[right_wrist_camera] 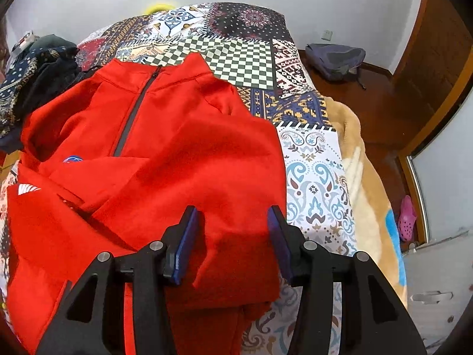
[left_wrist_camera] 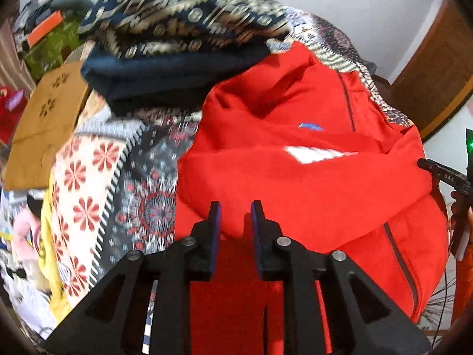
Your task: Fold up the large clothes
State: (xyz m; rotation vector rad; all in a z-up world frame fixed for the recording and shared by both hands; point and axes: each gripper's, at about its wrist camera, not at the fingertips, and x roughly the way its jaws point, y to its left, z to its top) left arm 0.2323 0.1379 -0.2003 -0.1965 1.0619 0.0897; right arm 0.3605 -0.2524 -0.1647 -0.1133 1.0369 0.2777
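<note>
A red zip-up jacket lies partly folded on a patchwork bedspread, with its grey zipper and collar toward the far end. It also fills the left wrist view. My left gripper hovers over the jacket's near edge, its jaws a small gap apart and holding nothing. My right gripper is open wide over the jacket's right edge, with red cloth lying between its fingers but not pinched. The right gripper's tip shows at the right edge of the left wrist view.
A pile of dark blue patterned clothes sits at the jacket's far left. A cardboard box lies left of the bed. A tan blanket hangs off the bed's right side. A grey backpack lies on the wooden floor.
</note>
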